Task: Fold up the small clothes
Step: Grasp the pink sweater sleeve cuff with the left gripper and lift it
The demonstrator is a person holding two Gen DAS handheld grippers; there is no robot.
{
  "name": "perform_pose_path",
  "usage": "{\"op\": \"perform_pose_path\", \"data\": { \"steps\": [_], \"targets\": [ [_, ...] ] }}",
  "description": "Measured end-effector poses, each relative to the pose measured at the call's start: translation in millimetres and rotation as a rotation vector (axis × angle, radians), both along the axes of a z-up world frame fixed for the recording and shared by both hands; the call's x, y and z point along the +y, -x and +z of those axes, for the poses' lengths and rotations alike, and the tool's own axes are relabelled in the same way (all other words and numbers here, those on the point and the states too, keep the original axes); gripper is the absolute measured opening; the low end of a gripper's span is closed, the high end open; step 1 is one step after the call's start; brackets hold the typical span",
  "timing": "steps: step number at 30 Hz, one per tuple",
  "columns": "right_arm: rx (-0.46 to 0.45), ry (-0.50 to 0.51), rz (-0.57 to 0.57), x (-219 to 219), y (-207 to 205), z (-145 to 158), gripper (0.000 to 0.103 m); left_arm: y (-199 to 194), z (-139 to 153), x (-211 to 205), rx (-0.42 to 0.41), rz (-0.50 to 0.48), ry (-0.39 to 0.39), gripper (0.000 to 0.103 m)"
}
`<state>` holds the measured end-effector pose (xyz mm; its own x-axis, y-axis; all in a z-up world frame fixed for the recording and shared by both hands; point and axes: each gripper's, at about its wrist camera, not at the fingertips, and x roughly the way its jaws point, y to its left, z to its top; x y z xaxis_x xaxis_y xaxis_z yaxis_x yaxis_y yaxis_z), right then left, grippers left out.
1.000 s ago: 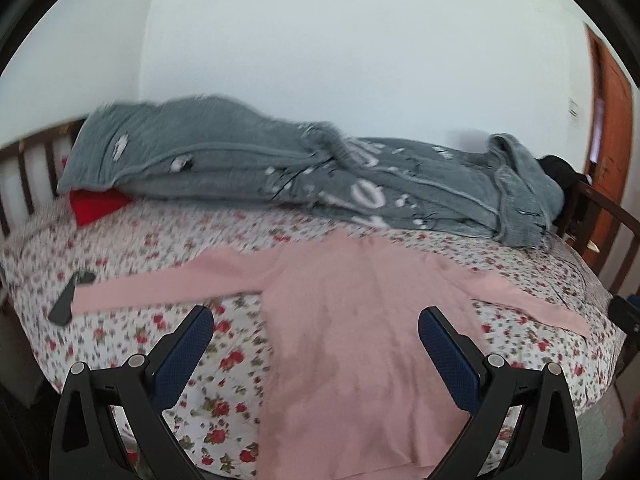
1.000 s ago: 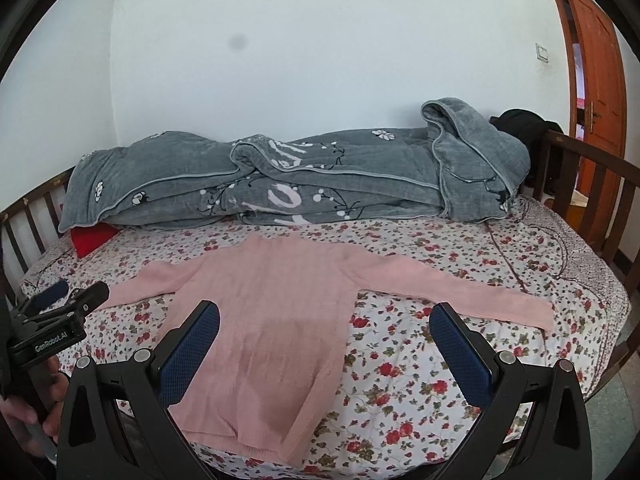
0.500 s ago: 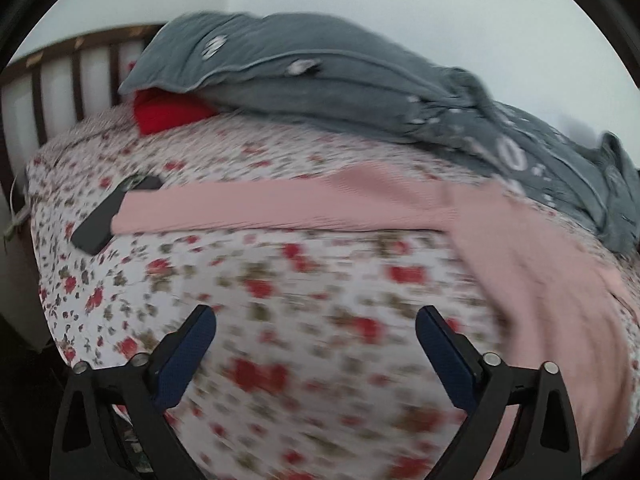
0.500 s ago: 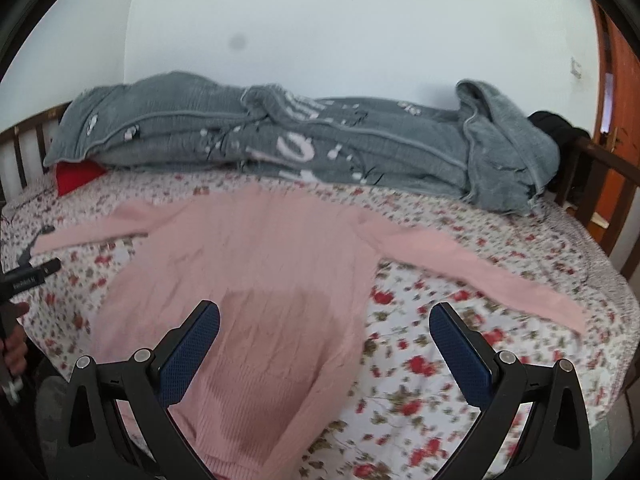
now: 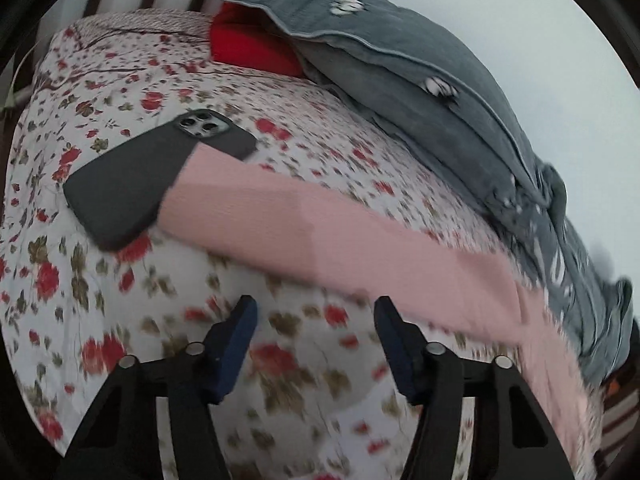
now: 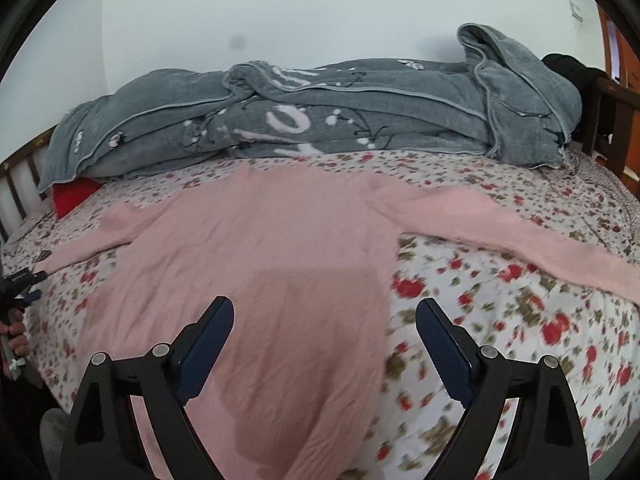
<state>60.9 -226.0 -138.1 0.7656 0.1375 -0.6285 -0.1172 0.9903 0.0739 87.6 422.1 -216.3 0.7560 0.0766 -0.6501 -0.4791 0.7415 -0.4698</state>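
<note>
Garment: the pink sweater (image 6: 256,264) lies flat on the bed (image 6: 520,320), front panel spread, both sleeves stretched out to the sides.
Progress: no fold is visible yet; by my reading the task is at its very start, with sleeves and body all left to do.
Left sleeve: the left sleeve (image 5: 320,224) runs across the floral sheet, its cuff lying over one end of a dark phone (image 5: 132,184).
Left gripper: the left gripper (image 5: 316,336) hovers just short of the sleeve's near edge, tilted down toward it; its jaws are closing with only sheet between them, nothing grasped.
Right gripper: the right gripper (image 6: 324,340) is angled down over the lower right part of the sweater's body; its jaws are wide and starting to close, straddling the side edge of the fabric without pinching it.
Surroundings: a grey blanket (image 6: 320,120) is heaped along the wall behind the sweater, a red cushion (image 5: 248,48) under its end.
Watch: the phone under the cuff could be dragged when the sleeve is lifted.
</note>
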Motion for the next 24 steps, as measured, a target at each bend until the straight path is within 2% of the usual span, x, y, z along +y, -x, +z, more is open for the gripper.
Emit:
{"op": "perform_pose_path", "data": {
  "steps": [3,6,7,8,12,14,16,18,21,24],
  "targets": [
    [-0.003,0.027,-0.016,-6,-12,0,0.091,-5,-3,21,-0.034,0.054,0.070,0.048],
    [-0.006,0.038,-0.014,-12,-22,0,0.091,-12,-5,37,-0.033,0.113,0.127,0.028],
    [-0.007,0.043,-0.010,-12,-26,0,0.091,-14,-4,38,-0.017,0.117,0.119,0.016],
    [-0.011,0.050,-0.004,-13,-31,1,0.091,-20,0,37,0.019,0.116,0.088,0.008],
    [-0.040,0.055,0.022,-18,-47,8,0.091,-30,30,19,0.018,0.120,-0.022,0.007],
    [-0.051,0.049,0.021,-23,-57,11,0.091,-42,51,-1,0.006,0.087,-0.073,0.007],
    [-0.064,0.032,0.015,-29,-65,12,0.091,-55,76,-35,-0.010,0.034,-0.161,0.007],
    [-0.080,0.005,0.012,-37,-69,10,0.091,-71,103,-79,-0.034,-0.026,-0.267,0.007],
    [-0.087,-0.042,-0.003,-57,-67,1,0.091,-94,132,-146,-0.071,-0.134,-0.371,0.007],
    [-0.080,-0.039,-0.037,-80,-62,-4,0.091,-124,148,-216,-0.092,-0.240,-0.396,0.007]
  ]
}}
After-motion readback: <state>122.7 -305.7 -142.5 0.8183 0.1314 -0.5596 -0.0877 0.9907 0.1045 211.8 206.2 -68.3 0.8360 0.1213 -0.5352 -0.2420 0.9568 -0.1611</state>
